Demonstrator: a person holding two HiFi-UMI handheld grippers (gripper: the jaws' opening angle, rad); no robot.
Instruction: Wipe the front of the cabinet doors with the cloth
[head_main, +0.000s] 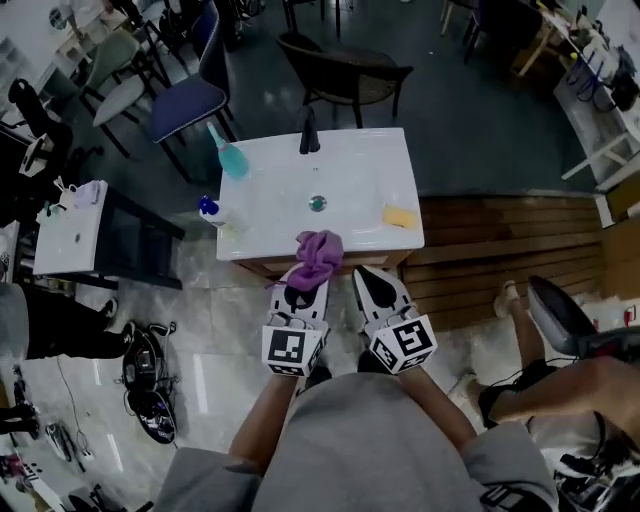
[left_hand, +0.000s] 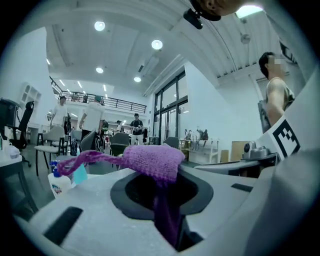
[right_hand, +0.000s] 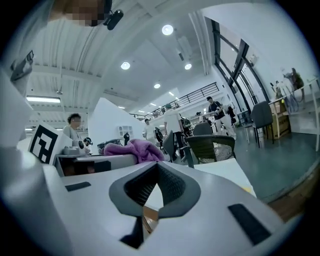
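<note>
Head view, looking steeply down: my L claw (head_main: 303, 282) is clamped on the purple cloth (head_main: 320, 250), which bunches over the front edge of the white sink worktop (head_main: 360, 160), w/ one thin strand trailing off to the left. R claw (head_main: 366, 280) sits just beside it, jaws pressed together, nothing between them. Both point at that front edge, where only a thin strip of the wooden cabinet (head_main: 388, 260) shows under the worktop; the door fronts can't be seen from here. On the worktop: black tap (head_main: 309, 132), drain (head_main: 317, 203), yellow sponge (head_main: 399, 216) at front right — teal spray bottle (head_main: 228, 155) near the rear left corner.
</note>
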